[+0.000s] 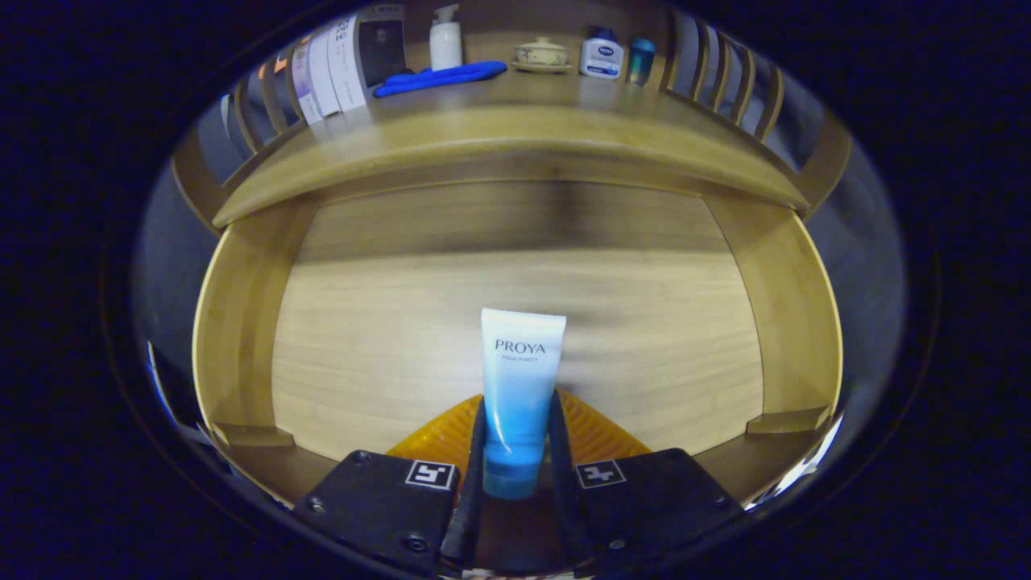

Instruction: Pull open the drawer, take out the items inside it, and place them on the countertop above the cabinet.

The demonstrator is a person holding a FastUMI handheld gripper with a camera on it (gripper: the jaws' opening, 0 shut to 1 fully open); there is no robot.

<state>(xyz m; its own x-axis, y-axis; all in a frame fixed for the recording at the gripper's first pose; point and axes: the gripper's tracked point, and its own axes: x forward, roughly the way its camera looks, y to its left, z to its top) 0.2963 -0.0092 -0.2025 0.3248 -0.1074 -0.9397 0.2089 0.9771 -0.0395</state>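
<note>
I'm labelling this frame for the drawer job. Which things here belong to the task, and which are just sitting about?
Part of the job:
- gripper, shut on the tube
- tube, white and blue, between the fingers
- open drawer
- countertop above it

Just sitting on the countertop, at the back:
- white pump bottle
- blue cloth
- lidded bowl
- small white jar
- boxes

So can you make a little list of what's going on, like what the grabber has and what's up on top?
gripper: shut on the tube, one finger on each side
tube: white and blue, cap end toward the camera
drawer: pulled open, wooden, bare floor below the tube
countertop: above the drawer, beyond the fingers
on countertop: pump bottle, blue cloth, small lidded bowl, white jar, boxes
</note>
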